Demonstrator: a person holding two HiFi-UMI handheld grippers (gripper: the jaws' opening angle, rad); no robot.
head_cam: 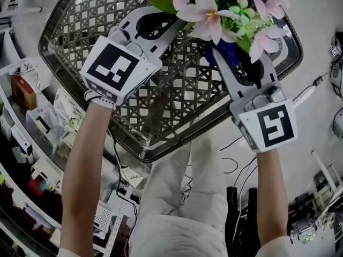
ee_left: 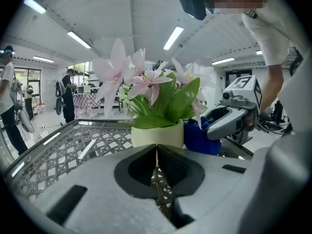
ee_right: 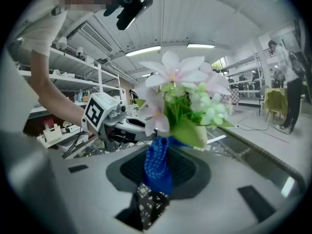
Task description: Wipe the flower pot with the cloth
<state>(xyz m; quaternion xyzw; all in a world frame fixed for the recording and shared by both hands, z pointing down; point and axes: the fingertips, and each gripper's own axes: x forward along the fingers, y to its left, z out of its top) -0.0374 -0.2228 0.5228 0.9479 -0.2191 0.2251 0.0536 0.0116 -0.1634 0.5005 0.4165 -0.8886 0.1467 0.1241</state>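
- Left tongs (ee_left: 157,154) pressed together, nothing between them, near the flower pot (ee_left: 157,134) on the wicker table (ee_left: 73,150).
- Right tongs (ee_right: 158,172) clamped on the blue cloth (ee_left: 197,139), beside the pot.

Long ceiling strip lights (ee_left: 174,37) light the scene evenly; shadows are soft. The head view is dimmer, greyish. Both gripper views bulge fisheye-style, dark at the corners; the cloth (ee_right: 157,167) near the lens is blurred, the flowers (ee_right: 175,77) washed pale.

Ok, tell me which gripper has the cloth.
The right gripper: the blue cloth is pinched between its jaws, by the flower pot. The left gripper has its jaws shut on nothing.
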